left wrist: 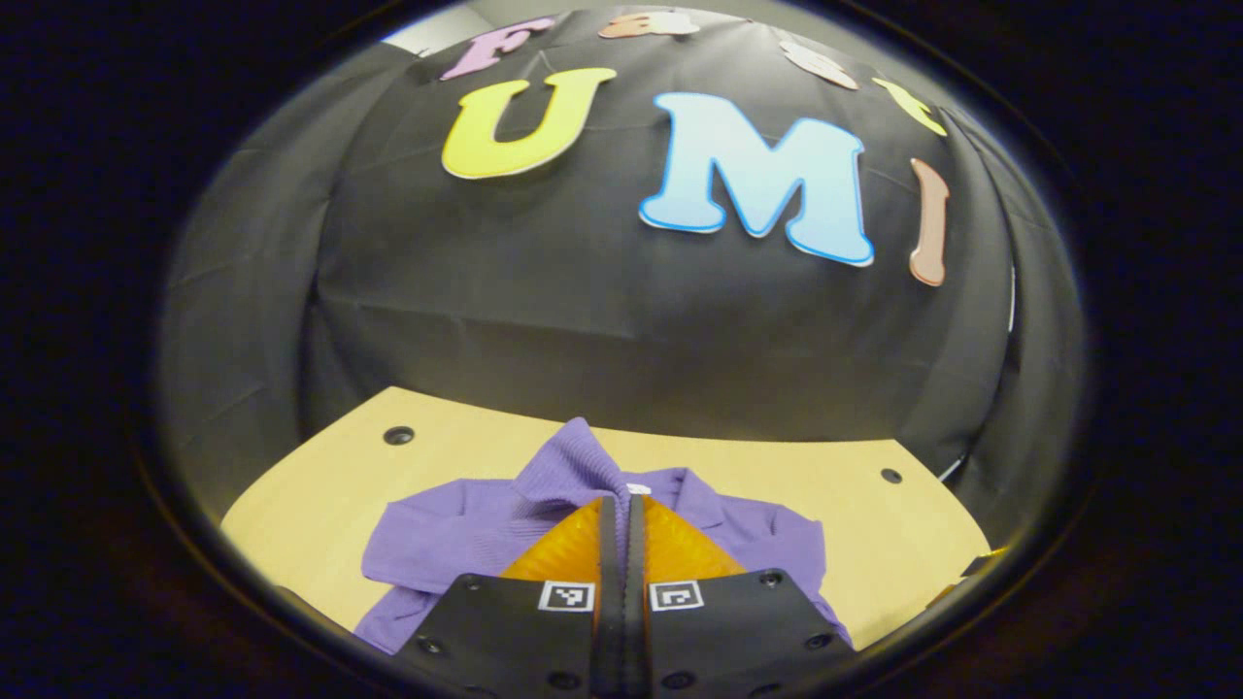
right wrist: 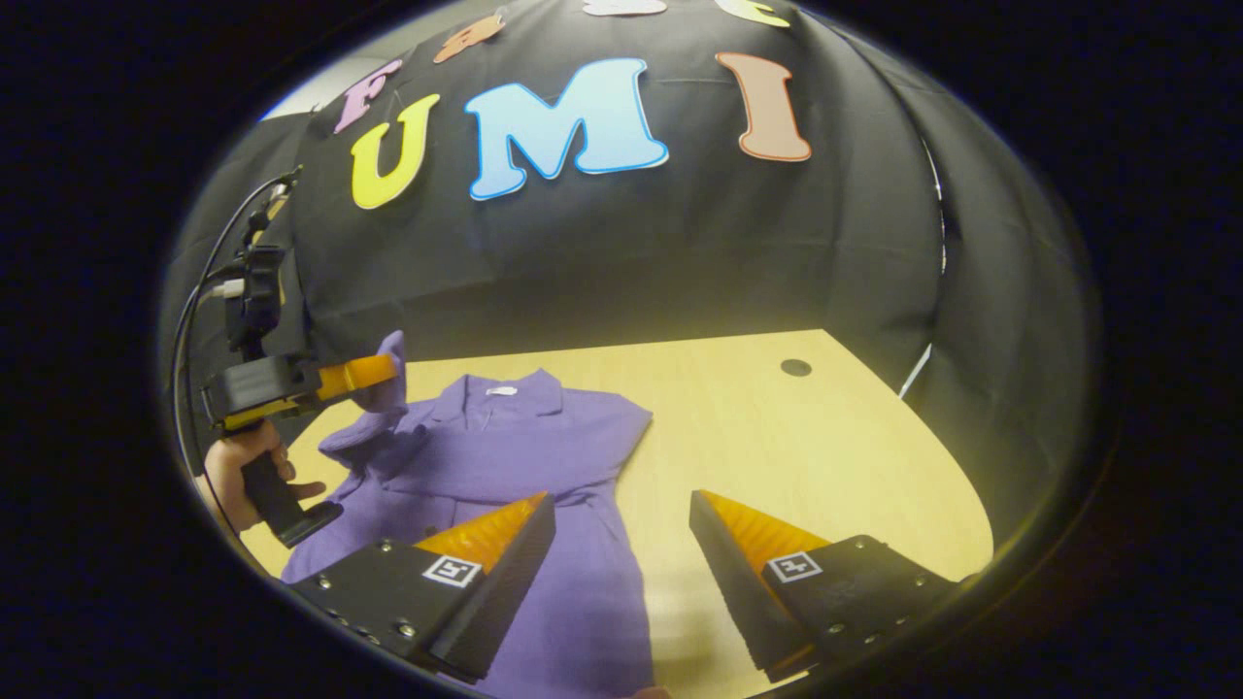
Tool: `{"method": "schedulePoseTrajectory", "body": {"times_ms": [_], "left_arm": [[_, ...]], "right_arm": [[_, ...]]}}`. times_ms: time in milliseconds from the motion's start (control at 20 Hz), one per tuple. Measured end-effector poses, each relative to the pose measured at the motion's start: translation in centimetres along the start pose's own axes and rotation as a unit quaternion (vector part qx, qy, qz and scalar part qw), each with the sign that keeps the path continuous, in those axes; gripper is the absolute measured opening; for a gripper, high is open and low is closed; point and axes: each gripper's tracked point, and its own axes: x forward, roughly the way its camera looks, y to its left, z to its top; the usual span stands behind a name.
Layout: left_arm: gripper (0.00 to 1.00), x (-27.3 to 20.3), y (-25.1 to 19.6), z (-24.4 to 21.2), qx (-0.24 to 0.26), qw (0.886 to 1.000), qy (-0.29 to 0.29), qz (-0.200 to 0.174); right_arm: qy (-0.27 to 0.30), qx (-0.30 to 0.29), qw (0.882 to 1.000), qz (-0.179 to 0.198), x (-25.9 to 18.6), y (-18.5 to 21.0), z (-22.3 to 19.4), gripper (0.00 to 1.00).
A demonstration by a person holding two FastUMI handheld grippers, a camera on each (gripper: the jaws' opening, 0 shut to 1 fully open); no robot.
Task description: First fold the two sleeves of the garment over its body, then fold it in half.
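Left gripper view has the left gripper low in the middle of the frame, its two fingers pressed together with a fold of purple cloth rising from between their tips. That cloth is a sleeve of the purple shirt, pulled up into a peak above the fingers. The rest of the shirt spreads left and right across the lower part of the frame on the pale wooden worktop, with a small white label near the collar just right of the fingertips. Two dark round holes sit in the worktop, one at the left and one at the right.

Right gripper view has the right gripper at the bottom, its fingers spread wide with nothing between them, hovering over the shirt's lower part. The shirt lies flat with its long axis running from the bottom of the frame up to the collar, which points toward the booth wall. At the left of the frame a hand holds the left gripper, whose fingers pinch the raised sleeve above the shirt's left shoulder. Bare worktop fills the right side.
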Motion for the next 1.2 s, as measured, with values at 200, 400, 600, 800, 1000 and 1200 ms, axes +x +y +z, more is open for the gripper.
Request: {"method": "schedulePoseTrajectory", "body": {"times_ms": [200,400,600,800,1000,1200], "left_arm": [[0.06,2.0,-4.3,-2.2,0.016,1.0,0.017,-0.018],[0.06,3.5,-6.7,-4.2,0.018,0.998,0.034,-0.041],[0.15,3.1,-8.8,-5.5,0.024,0.995,0.049,-0.084],[0.47,1.8,-9.6,-6.2,0.016,0.991,0.057,-0.117],[0.82,-0.8,-6.8,-6.6,0.005,0.992,0.054,-0.112],[0.88,-5.0,-1.1,-7.8,0.009,0.995,0.059,-0.084]], "right_arm": [[0.012,-0.005,1.0,0.009,-0.2,-1.1,-0.8,0.91],[0.015,-0.018,1.0,0.006,-0.6,-1.8,-1.3,0.92],[0.011,-0.017,1.0,-0.007,-1.1,-1.8,-1.1,0.92],[0.002,-0.012,1.0,-0.023,-1.3,-1.7,-0.9,0.92],[0.0,-0.017,0.999,-0.038,-2.2,-1.5,-1.7,0.92],[0.019,-0.017,0.998,-0.055,-3.2,-1.0,-5.3,0.91]]}}
